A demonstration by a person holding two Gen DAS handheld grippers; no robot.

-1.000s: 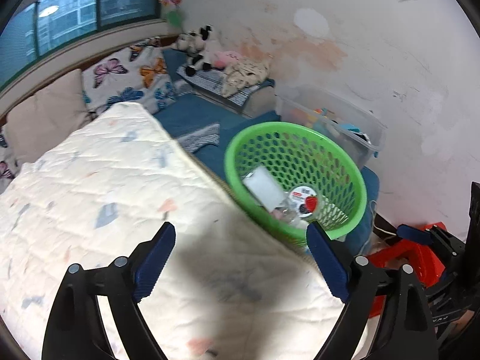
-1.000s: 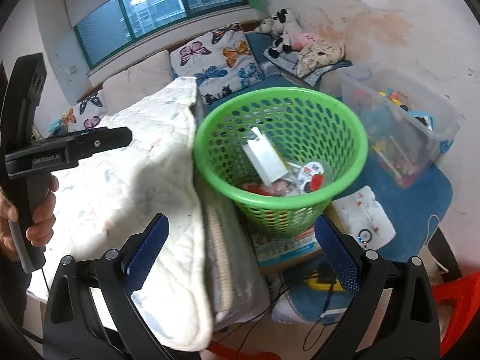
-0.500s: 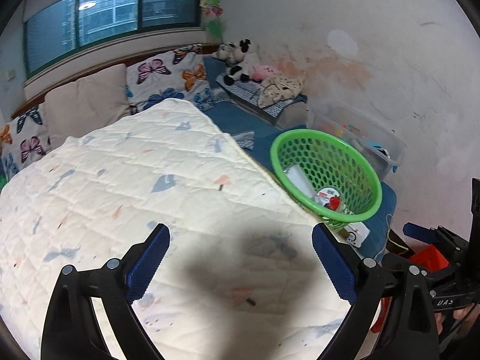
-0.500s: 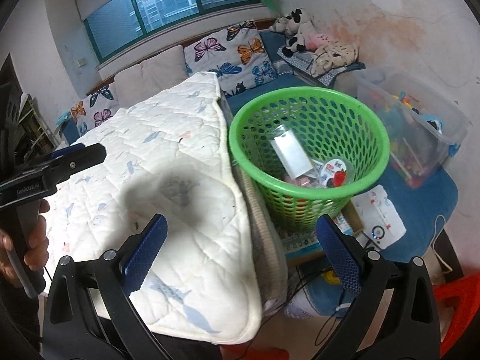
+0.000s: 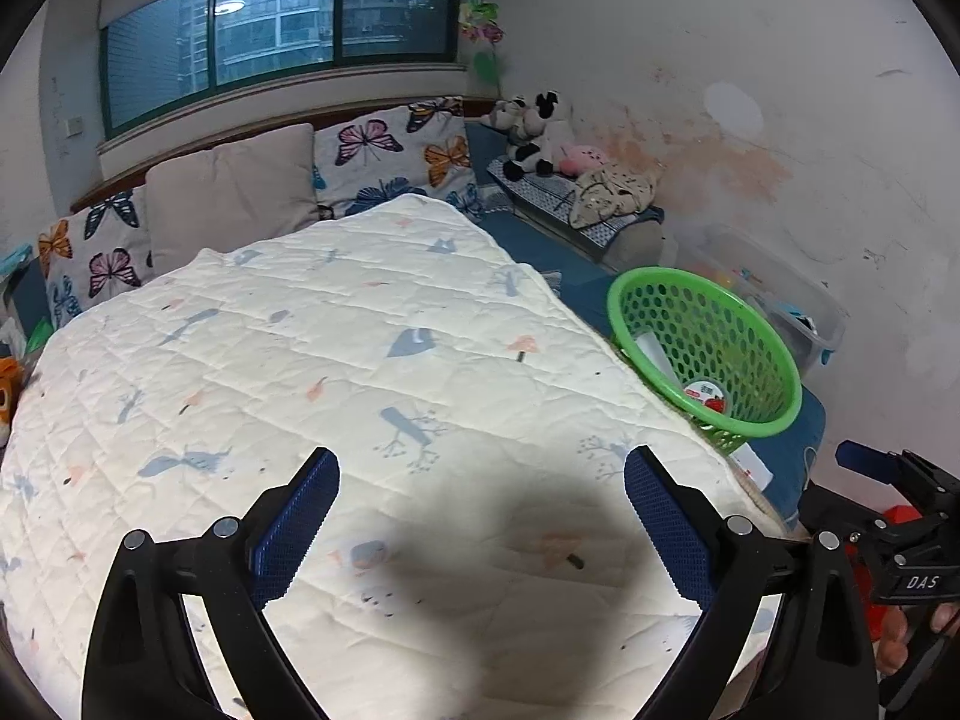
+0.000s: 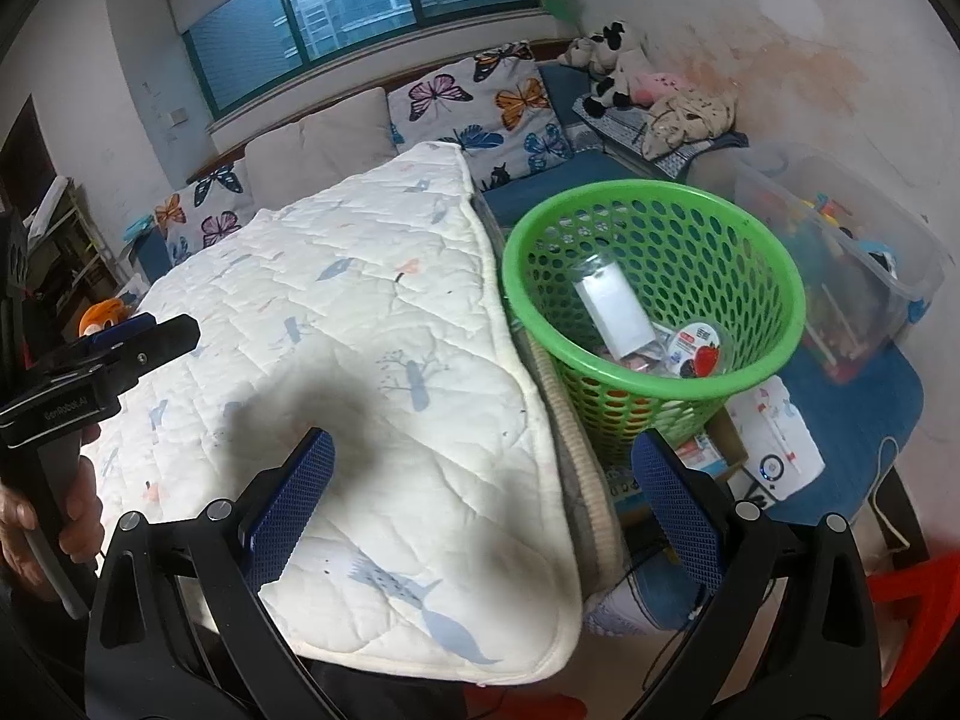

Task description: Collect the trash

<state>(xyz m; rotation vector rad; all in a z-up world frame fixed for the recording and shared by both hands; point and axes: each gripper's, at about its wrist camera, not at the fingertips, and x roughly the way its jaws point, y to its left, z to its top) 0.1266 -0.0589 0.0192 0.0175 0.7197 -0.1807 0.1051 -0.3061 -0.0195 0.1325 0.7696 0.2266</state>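
Note:
A green mesh basket [image 6: 654, 204] stands to the right of the bed and holds trash: a white box [image 6: 612, 312] and a round lid with a strawberry [image 6: 696, 351]. In the left wrist view the basket [image 5: 708, 354] lies at the right, past the quilt's edge. My left gripper [image 5: 480, 516] hangs open over the white quilt [image 5: 336, 360], nothing between its blue pads. My right gripper [image 6: 480, 492] is open too, above the quilt's right edge with the basket just beyond it. A small dark speck [image 5: 576, 561] lies on the quilt near the left gripper.
Butterfly pillows [image 5: 390, 162] and plush toys [image 5: 528, 132] line the back under the window. A clear plastic bin [image 6: 840, 246] of toys stands right of the basket. A white box [image 6: 774, 438] and cables lie on the floor. A red stool [image 6: 924, 618] is at the lower right.
Both grippers have drawn back and to the left from the basket, over the quilt. The basket now looks smaller and further right in both views. The left jaws widened slightly.

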